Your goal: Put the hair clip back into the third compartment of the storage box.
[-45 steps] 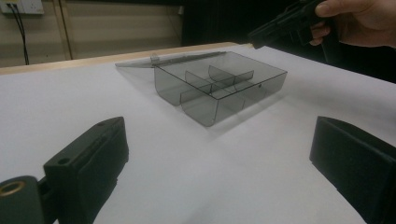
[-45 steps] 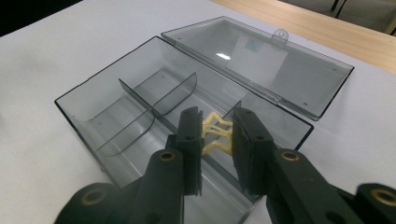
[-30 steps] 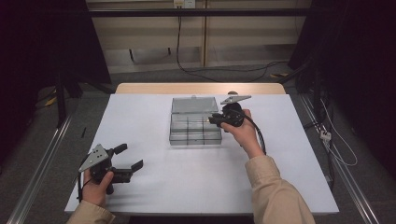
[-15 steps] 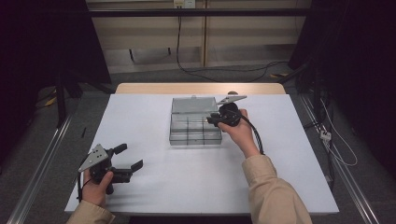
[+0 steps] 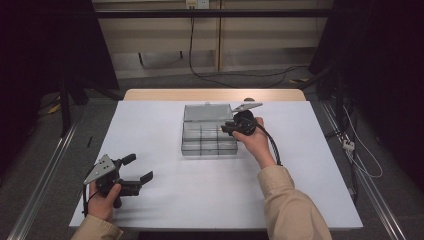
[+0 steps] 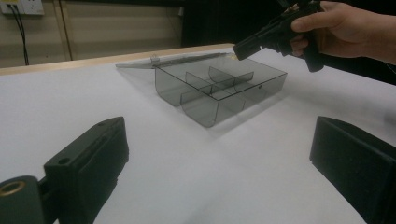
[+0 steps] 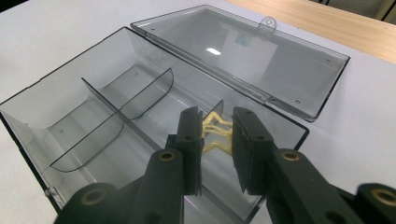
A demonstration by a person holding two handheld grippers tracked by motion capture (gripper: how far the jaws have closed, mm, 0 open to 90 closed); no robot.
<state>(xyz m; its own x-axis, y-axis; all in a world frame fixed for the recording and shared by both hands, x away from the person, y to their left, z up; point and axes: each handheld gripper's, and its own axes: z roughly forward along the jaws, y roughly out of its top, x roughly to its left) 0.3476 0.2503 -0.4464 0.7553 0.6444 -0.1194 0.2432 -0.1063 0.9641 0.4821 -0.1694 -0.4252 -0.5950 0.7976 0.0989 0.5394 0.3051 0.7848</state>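
Note:
A clear grey compartment box (image 5: 209,141) stands open at the table's middle, its lid (image 5: 207,112) lying flat behind it. My right gripper (image 5: 225,129) hovers over the box's right end (image 7: 70,65), tilted down into a compartment. Its jaws (image 7: 217,116) are shut on a pale yellow zigzag piece (image 7: 215,141). The compartments that I see hold nothing. My left gripper (image 5: 139,167) rests near the front left of the table, open, with nothing between its jaws (image 6: 219,140). From there the box (image 6: 219,88) and the right gripper (image 6: 243,49) show farther off.
The white table top (image 5: 300,165) has a wooden strip (image 5: 215,94) along its far edge. Cables (image 5: 235,75) run across the floor behind the table. Metal rails (image 5: 45,165) flank the table on both sides. The lid (image 7: 243,51) has a small latch tab at its far edge.
My right gripper has crept slightly left over the box with the yellow piece still held. The left gripper has kept still.

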